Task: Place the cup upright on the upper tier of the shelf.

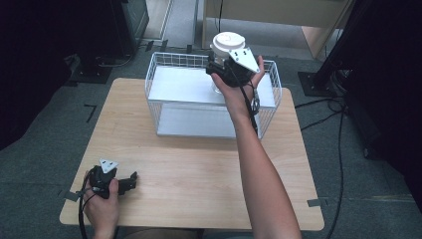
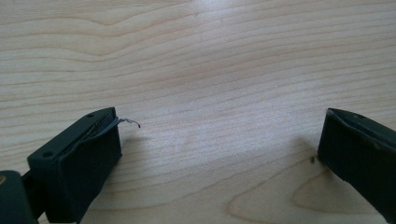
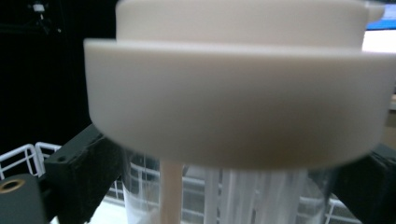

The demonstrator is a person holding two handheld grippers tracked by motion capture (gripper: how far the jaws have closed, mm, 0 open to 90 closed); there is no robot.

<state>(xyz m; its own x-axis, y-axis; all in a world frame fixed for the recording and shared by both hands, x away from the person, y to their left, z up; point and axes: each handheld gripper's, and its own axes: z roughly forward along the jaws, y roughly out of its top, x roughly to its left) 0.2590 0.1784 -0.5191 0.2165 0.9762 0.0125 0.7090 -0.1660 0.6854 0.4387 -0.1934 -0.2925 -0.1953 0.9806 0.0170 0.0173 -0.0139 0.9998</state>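
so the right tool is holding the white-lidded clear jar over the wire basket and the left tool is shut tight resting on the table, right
Not quite. The left tool is open, not shut: the left gripper view shows its two jaws wide apart with bare wooden table between them. The rest holds: in the high view the right tool grips the clear jar with the white lid above the wire basket.

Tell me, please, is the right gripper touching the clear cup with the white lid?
Touching. In the right gripper view, both black jaws press against the clear cup just beneath its white lid.
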